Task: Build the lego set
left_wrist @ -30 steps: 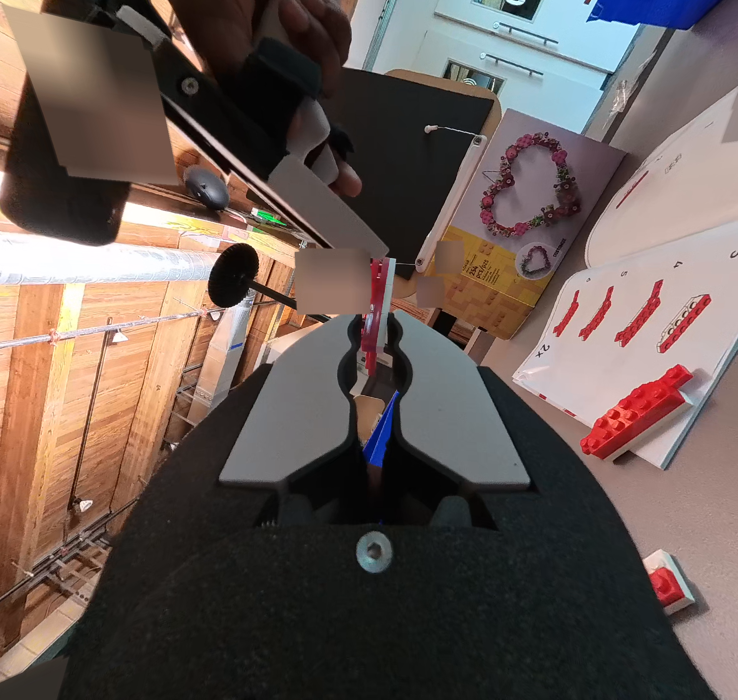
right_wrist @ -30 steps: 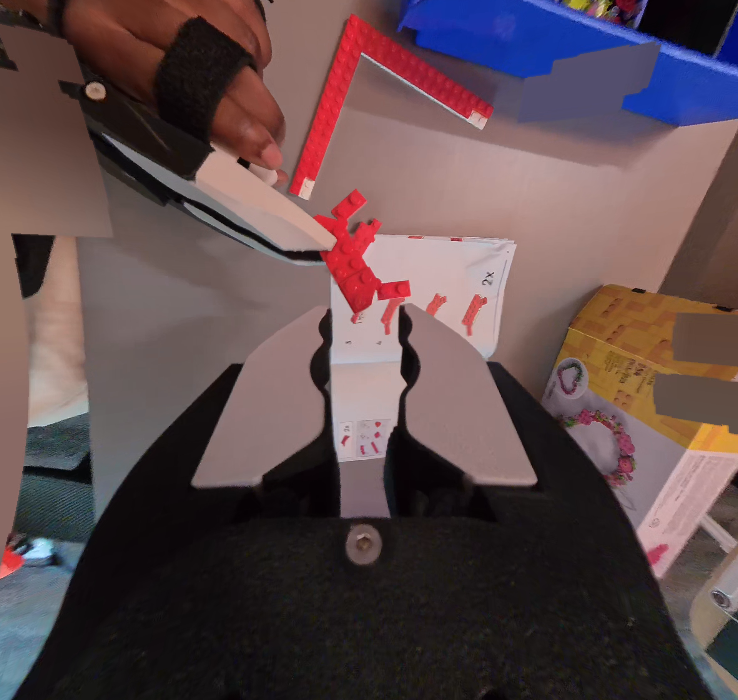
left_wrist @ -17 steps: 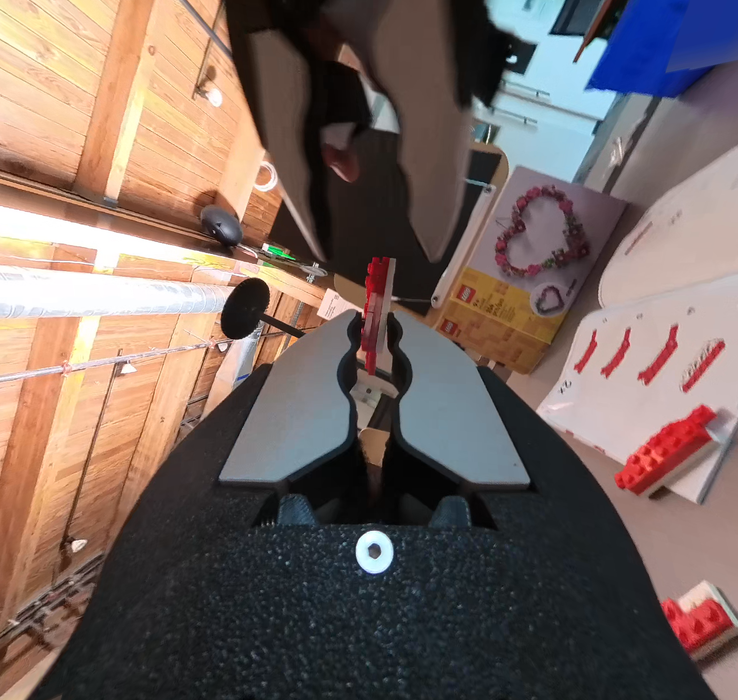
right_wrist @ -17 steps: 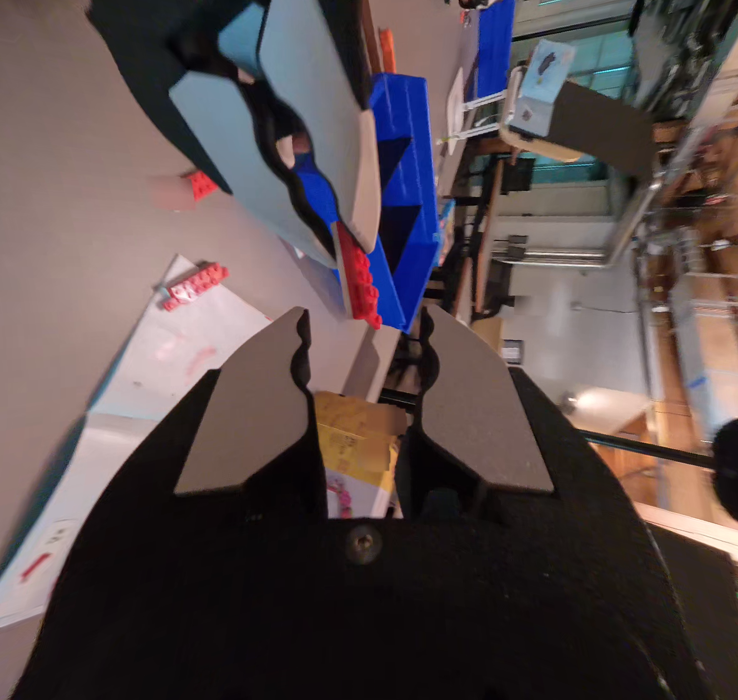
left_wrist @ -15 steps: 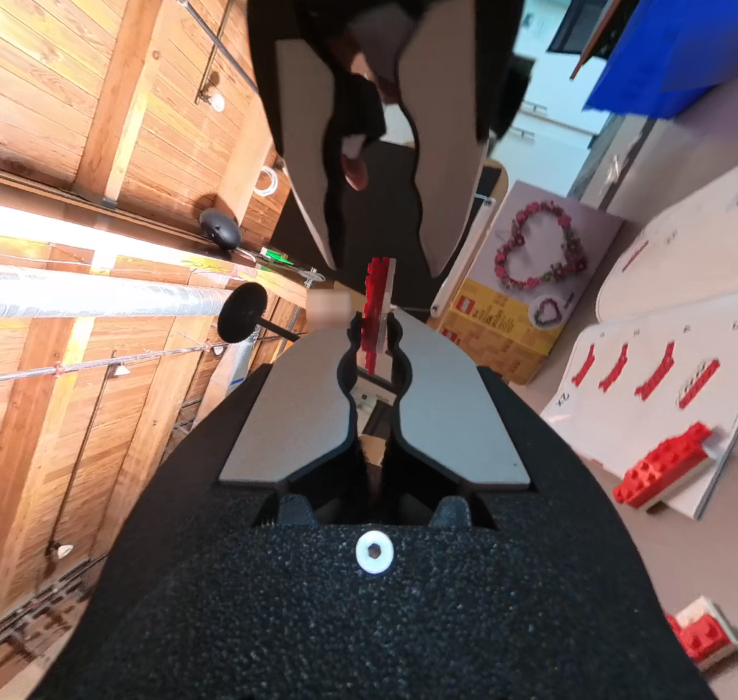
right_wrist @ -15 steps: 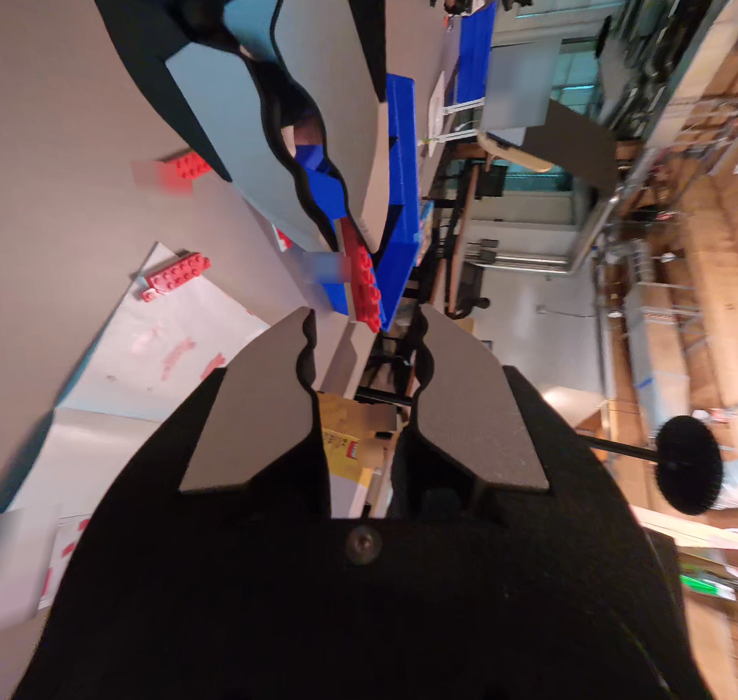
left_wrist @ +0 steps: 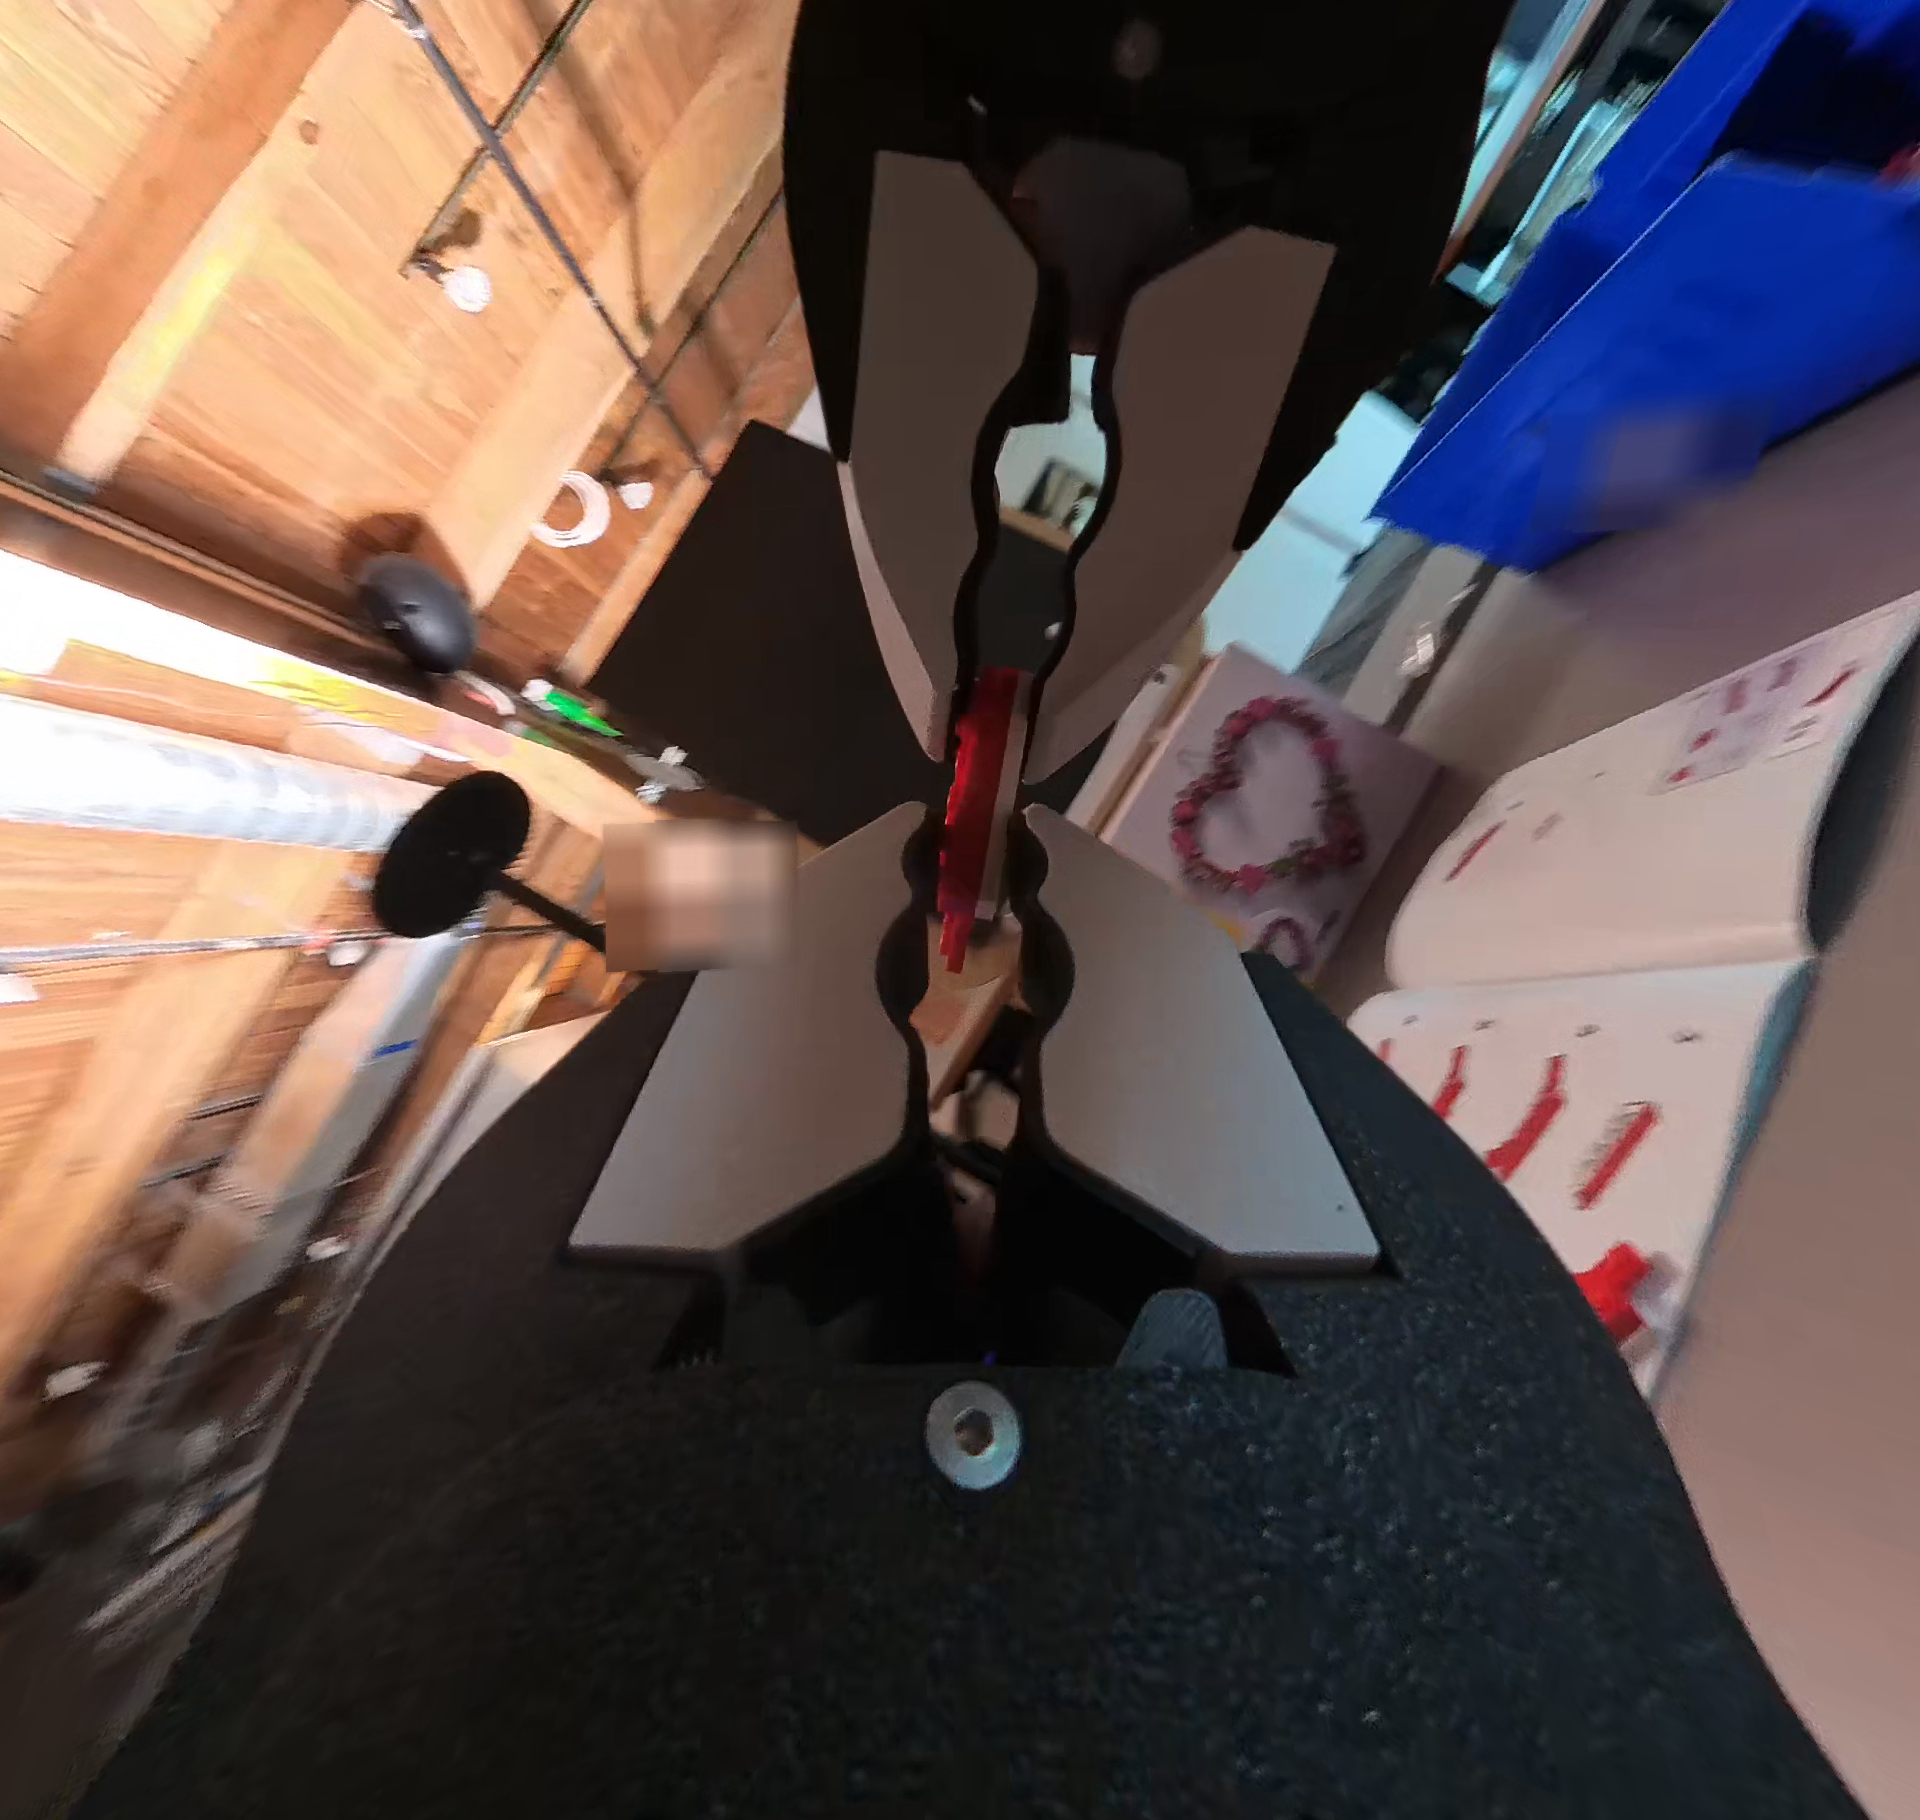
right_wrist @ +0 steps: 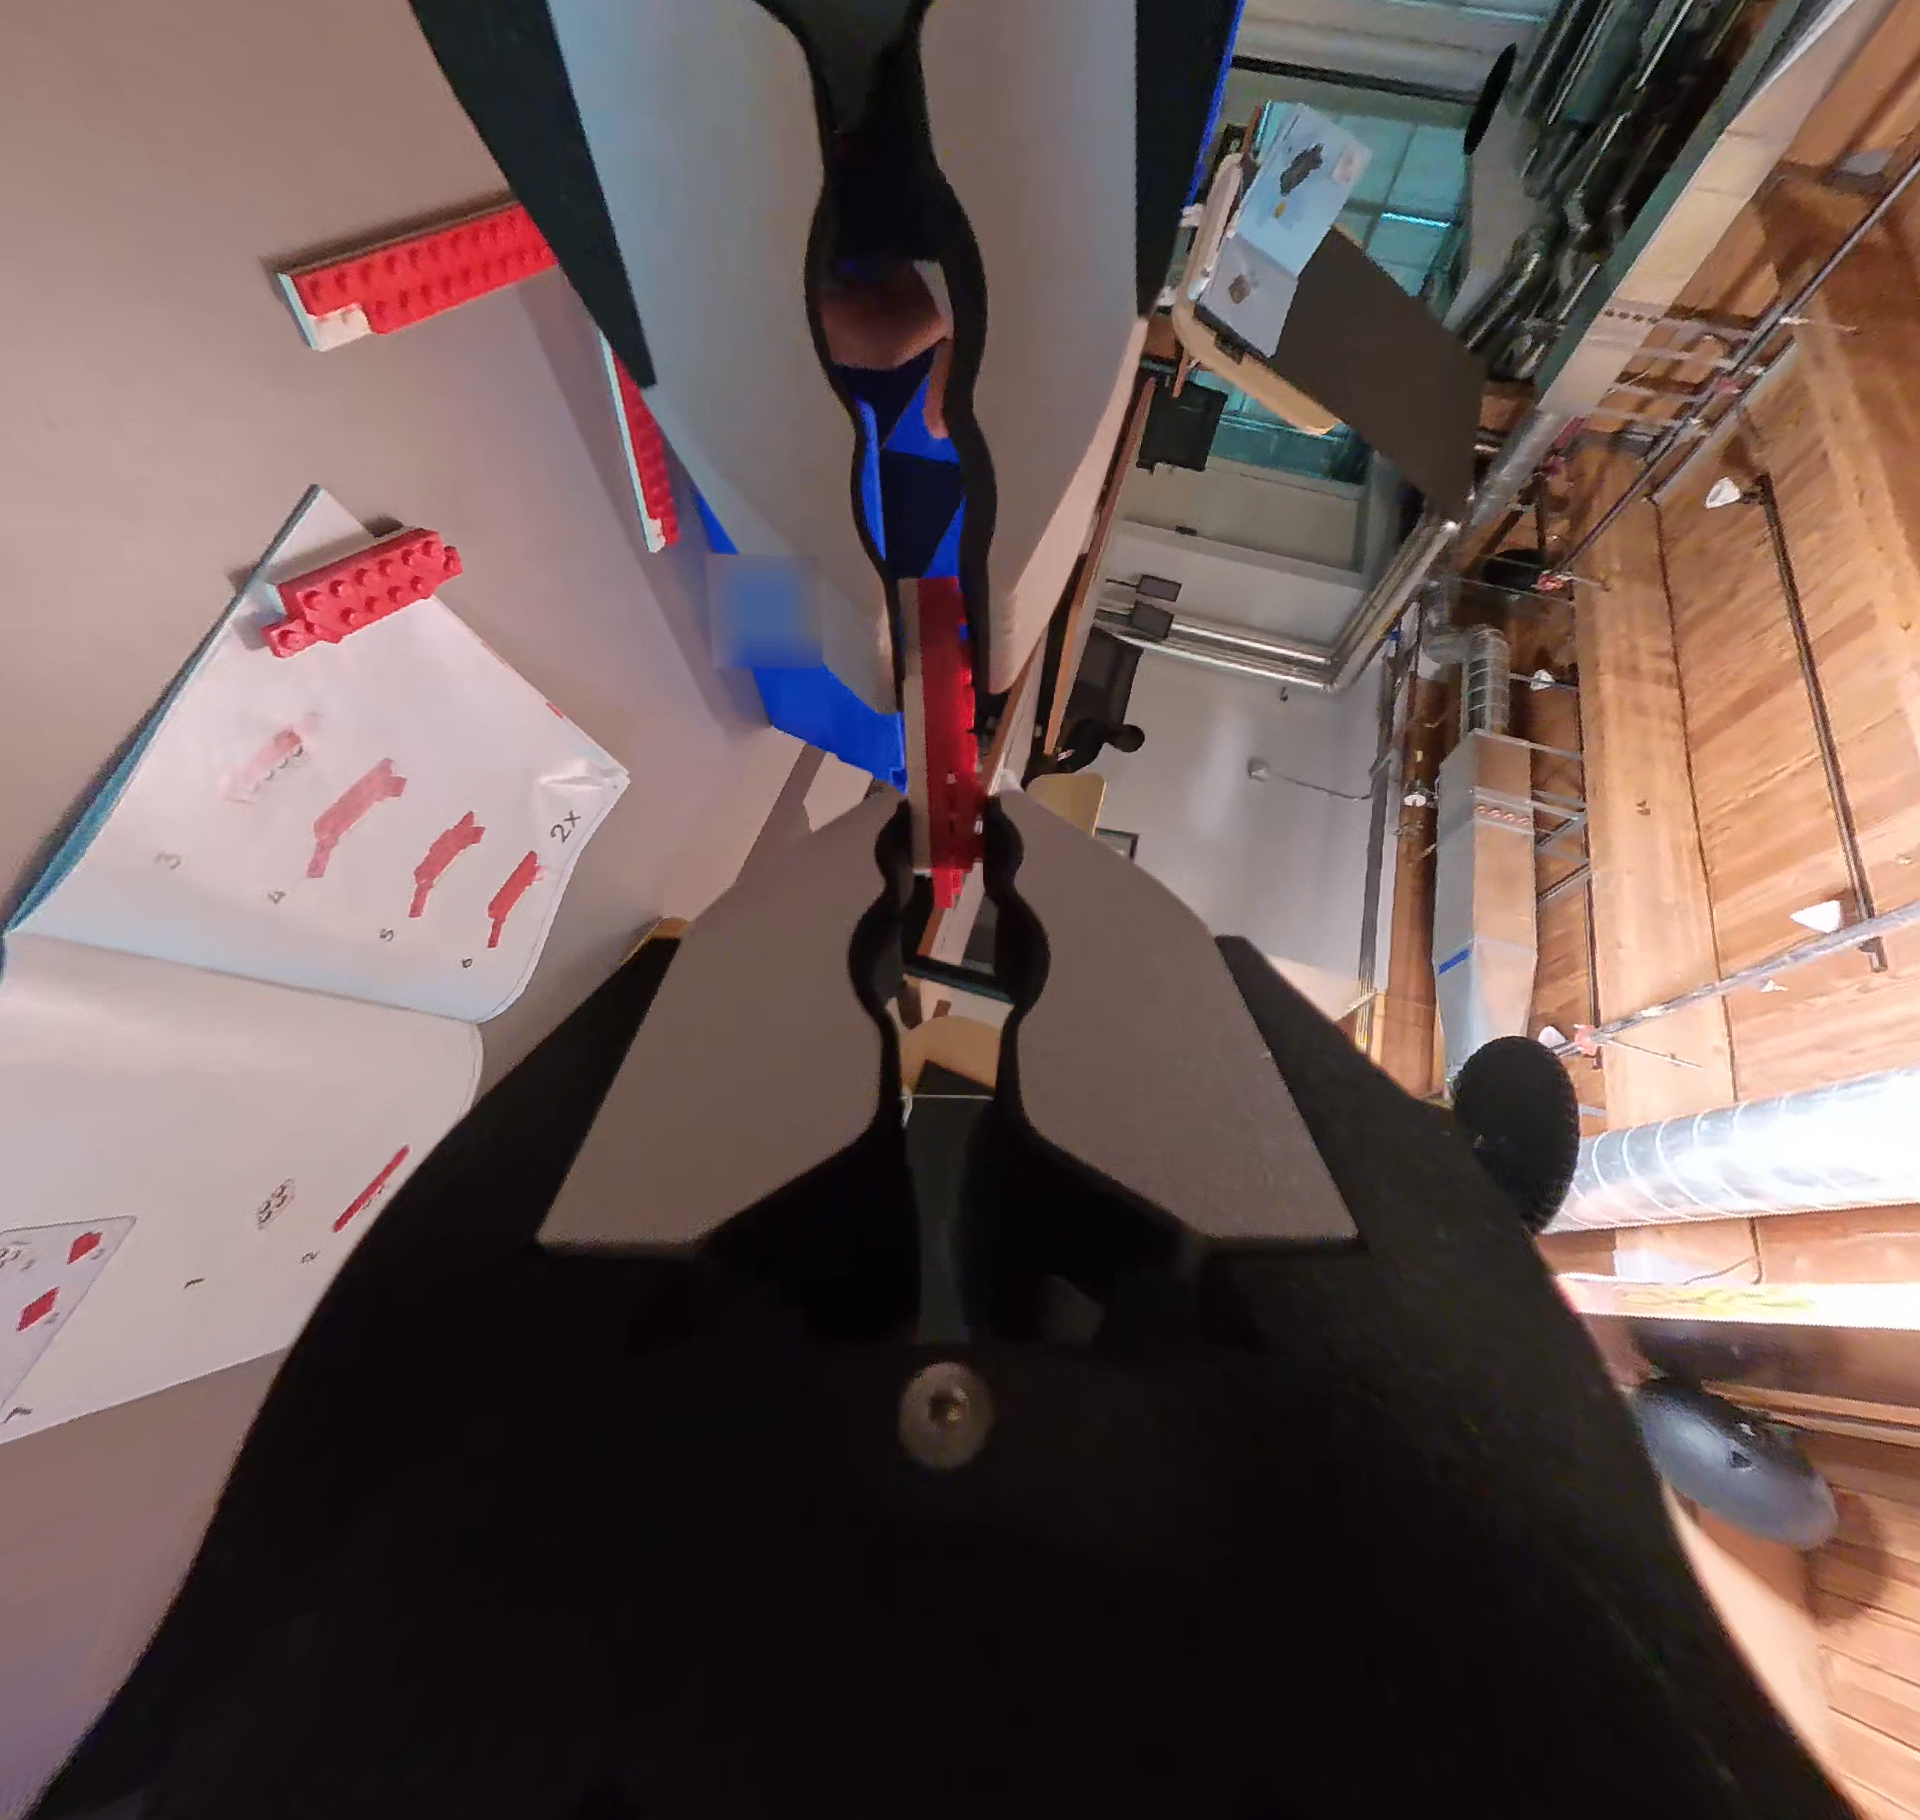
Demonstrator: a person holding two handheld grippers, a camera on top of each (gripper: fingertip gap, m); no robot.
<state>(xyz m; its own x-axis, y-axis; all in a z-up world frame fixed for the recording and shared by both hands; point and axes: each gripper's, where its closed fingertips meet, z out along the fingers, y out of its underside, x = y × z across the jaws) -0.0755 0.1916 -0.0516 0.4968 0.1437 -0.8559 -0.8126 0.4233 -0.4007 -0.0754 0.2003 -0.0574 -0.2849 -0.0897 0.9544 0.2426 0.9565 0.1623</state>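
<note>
A thin red and white lego assembly [left_wrist: 977, 794] is held edge-on in the air between my two grippers, which face each other tip to tip. My left gripper [left_wrist: 971, 830] is shut on its near end. In the left wrist view my right gripper [left_wrist: 987, 731] comes down from the top and is shut on the far end. In the right wrist view the assembly [right_wrist: 945, 721] runs from my right gripper [right_wrist: 940, 820] up to the left gripper [right_wrist: 940, 617] above.
On the grey table [right_wrist: 156, 108] lie an open instruction booklet [right_wrist: 312, 814], a red brick stack [right_wrist: 358, 591] on its corner and a red L-shaped plate frame [right_wrist: 416, 274]. A blue bin [left_wrist: 1714, 316] and the lego box [left_wrist: 1268, 814] stand behind.
My right gripper has turned from looking down at the table to face the left gripper. It has closed from open onto the free end of the assembly. The left has kept its grip.
</note>
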